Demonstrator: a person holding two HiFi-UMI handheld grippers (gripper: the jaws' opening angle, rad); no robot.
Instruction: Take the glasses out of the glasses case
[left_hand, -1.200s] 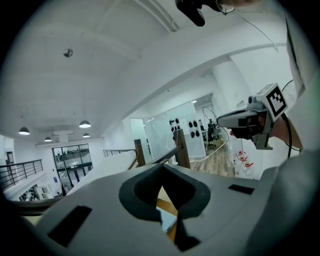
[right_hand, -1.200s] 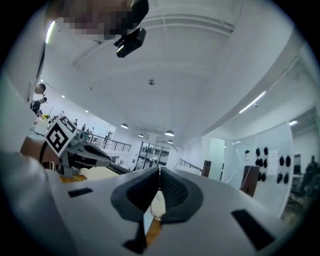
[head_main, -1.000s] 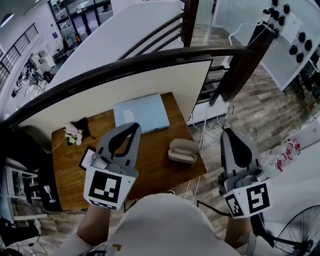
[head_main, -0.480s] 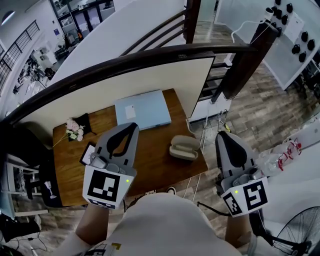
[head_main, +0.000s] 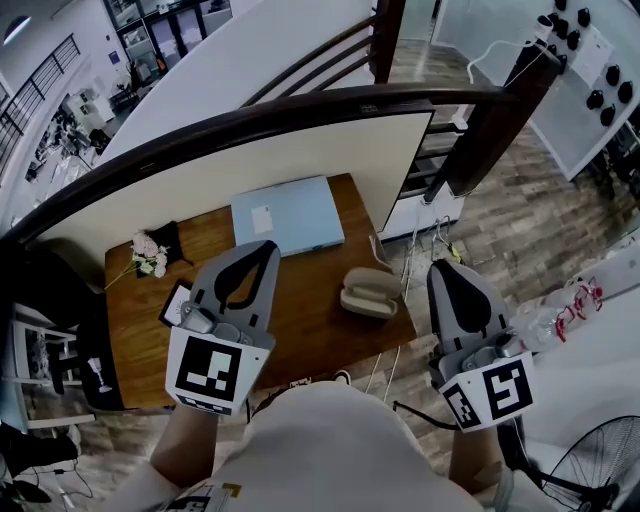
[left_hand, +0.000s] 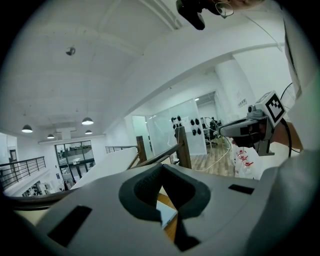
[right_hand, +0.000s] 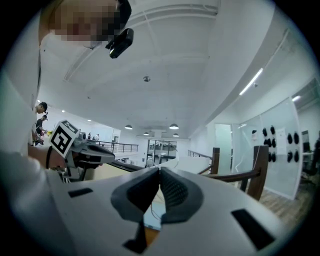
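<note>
Only the head view shows the glasses case (head_main: 367, 293). It is beige and lies on the wooden table (head_main: 300, 345) near the right edge, at about 3 o'clock from the table's middle. I cannot tell if its lid is fully down.

Both grippers hang above the scene and touch nothing. The left gripper (head_main: 264, 248) is over the table, with the case at about 4 o'clock from its tips. The right gripper (head_main: 446, 268) is past the table's right edge, with the case at about 9 o'clock.

The left gripper view shows what the head view cannot: the pads of the left gripper (left_hand: 161, 167) are pressed together at the tips with nothing between them. The right gripper view shows the same for the right gripper (right_hand: 160, 172). These two views look level across the hall to ceiling lamps (left_hand: 87, 121) and do not show the case.

At 12 o'clock on the table lies a light blue flat thing (head_main: 288, 214), a folder or a laptop. At 10 o'clock is a small bunch of flowers (head_main: 148, 257). A dark curved handrail (head_main: 250, 125) passes behind the table, and a fan (head_main: 600, 470) stands at 4 o'clock on the floor.
</note>
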